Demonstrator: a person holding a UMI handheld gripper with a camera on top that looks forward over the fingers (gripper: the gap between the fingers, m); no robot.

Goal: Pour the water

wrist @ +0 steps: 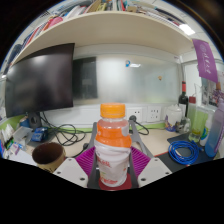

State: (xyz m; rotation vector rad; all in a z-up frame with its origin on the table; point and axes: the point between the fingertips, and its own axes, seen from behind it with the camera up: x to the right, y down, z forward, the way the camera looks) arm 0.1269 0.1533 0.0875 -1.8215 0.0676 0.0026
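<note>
Your gripper (113,168) clamps the orange-capped bottle (113,140) upright; its base is hidden. A brown cup (47,155) sits left.

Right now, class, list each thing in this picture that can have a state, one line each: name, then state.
Bottle: upright, orange cap on, held between the fingers.
Gripper: shut on the bottle.
Brown cup: upright, open at the top; contents not visible.
Monitor: screen dark.
Blue cable: coiled on the table.
</note>
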